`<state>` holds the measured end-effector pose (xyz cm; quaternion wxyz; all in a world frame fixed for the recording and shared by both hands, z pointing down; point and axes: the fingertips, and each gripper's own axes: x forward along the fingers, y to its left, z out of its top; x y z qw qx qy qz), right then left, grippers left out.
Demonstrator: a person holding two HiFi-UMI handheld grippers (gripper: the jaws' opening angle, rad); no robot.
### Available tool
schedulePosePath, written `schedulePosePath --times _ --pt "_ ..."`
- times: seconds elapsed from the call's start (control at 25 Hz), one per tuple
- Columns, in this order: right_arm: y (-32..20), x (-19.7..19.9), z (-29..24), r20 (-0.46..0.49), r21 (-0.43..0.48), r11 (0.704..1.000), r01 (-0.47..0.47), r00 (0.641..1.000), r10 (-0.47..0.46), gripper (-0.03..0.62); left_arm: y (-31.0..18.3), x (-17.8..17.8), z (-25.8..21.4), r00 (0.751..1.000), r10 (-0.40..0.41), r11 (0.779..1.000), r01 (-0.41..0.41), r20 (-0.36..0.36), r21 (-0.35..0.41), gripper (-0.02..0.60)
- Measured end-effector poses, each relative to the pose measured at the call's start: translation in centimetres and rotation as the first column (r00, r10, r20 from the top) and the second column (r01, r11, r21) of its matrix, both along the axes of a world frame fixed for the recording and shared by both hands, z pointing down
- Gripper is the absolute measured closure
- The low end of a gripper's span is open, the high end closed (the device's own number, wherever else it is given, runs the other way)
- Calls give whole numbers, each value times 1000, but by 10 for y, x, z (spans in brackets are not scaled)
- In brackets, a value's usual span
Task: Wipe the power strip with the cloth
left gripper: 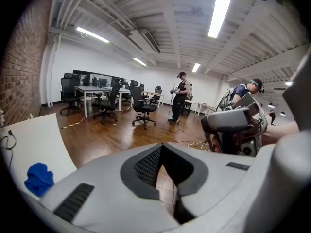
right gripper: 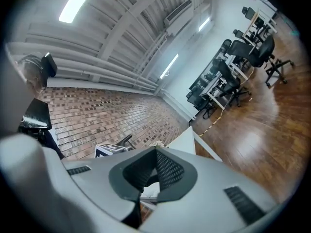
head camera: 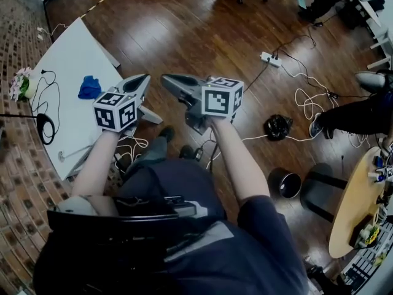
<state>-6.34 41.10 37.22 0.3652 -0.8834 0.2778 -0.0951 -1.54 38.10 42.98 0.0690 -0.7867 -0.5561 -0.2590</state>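
Jaws on both the left gripper (head camera: pixel 144 77) and the right gripper (head camera: pixel 166 78) are closed and empty, well apart from the blue cloth (head camera: pixel 89 87) on the white table (head camera: pixel 73 48). Reaching in shut would just shove the cloth (the power strip (head camera: pixel 268 58) is perhaps that white one on the floor (head camera: pixel 184 29)).

Glossy wood floor (head camera: pixel 184 35), soft cloth (head camera: pixel 89 87)
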Motion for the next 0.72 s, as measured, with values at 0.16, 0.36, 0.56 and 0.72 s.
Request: schedulePosePath --times 0.16,0.36,0.56,0.72 --pt "19 5 1 7 -53 998 -45 999 46 615 28 5 -7 998 57 997 -56 11 -52 586" --pt "30 30 5 36 -107 992 -66 997 70 615 52 15 -3 990 140 989 -140 -3 -47 586" --pt "46 57 5 58 -100 989 -107 992 113 615 69 46 -3 986 150 986 -144 71 -80 586" --pt "60 76 9 93 -100 986 -137 985 146 615 87 61 -7 975 185 978 -171 126 -116 586"
